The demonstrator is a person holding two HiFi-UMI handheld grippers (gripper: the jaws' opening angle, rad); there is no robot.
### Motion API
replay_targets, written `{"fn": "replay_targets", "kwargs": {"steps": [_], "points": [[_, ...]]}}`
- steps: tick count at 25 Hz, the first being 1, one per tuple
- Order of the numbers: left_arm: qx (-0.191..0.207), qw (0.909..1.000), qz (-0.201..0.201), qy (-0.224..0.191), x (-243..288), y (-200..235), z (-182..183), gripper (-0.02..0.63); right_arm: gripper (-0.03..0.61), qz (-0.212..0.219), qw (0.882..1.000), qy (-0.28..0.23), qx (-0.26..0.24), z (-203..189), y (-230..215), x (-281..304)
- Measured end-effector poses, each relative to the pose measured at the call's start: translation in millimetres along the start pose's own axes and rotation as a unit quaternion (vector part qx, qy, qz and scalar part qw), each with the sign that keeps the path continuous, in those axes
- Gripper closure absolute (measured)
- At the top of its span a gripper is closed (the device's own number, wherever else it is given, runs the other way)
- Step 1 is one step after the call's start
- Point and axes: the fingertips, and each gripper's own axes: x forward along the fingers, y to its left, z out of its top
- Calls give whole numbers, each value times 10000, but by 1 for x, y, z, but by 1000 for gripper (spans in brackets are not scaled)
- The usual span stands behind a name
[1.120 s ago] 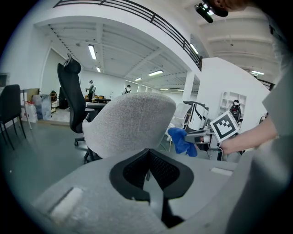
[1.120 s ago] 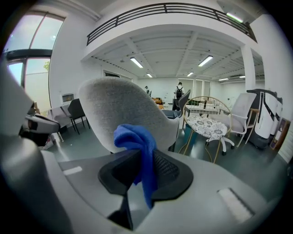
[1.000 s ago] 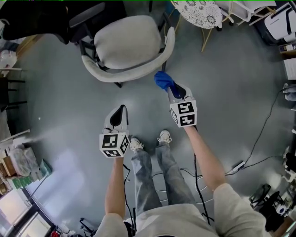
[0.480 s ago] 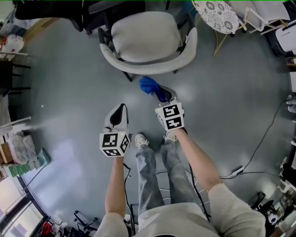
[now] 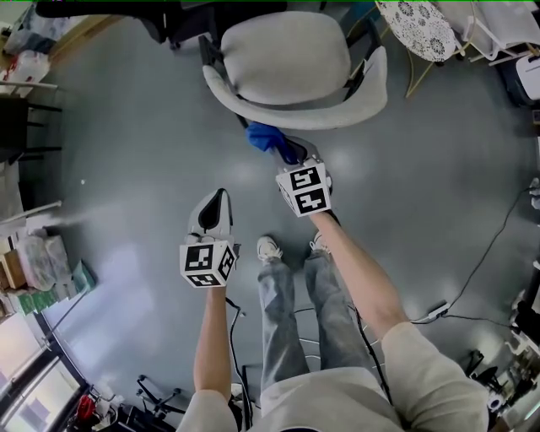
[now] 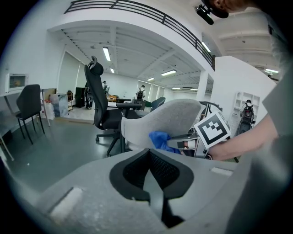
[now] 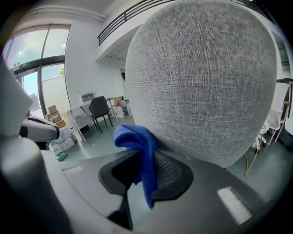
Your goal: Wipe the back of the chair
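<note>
A grey fabric chair (image 5: pixel 287 59) stands ahead of me, its curved back (image 5: pixel 295 111) nearest. My right gripper (image 5: pixel 283 145) is shut on a blue cloth (image 5: pixel 262 135), which touches the outside of the chair back near its left part. In the right gripper view the blue cloth (image 7: pixel 139 146) hangs between the jaws, pressed to the grey back (image 7: pixel 201 82). My left gripper (image 5: pixel 214 206) hovers lower left, clear of the chair, jaws together and empty. In the left gripper view the chair (image 6: pixel 165 123), the cloth (image 6: pixel 160 139) and the right gripper (image 6: pixel 183 142) appear ahead.
A black office chair (image 5: pixel 177 17) stands behind the grey one at upper left. A white patterned round table (image 5: pixel 422 29) is upper right. A cable (image 5: pixel 481 253) runs over the floor at right. Boxes and bags (image 5: pixel 42 270) line the left edge. My shoes (image 5: pixel 291 247) are below the grippers.
The right gripper with the blue cloth has moved left along the chair back and closer to it. The chair has shifted right in the head view. The left gripper has barely moved.
</note>
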Motion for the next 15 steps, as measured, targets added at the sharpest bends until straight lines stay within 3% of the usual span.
{"fn": "replay_targets", "kwargs": {"steps": [15], "points": [[126,9997,-219,68,22,-29,5,612,498,-89,9998,52,-177,-2,-44,-25]]}}
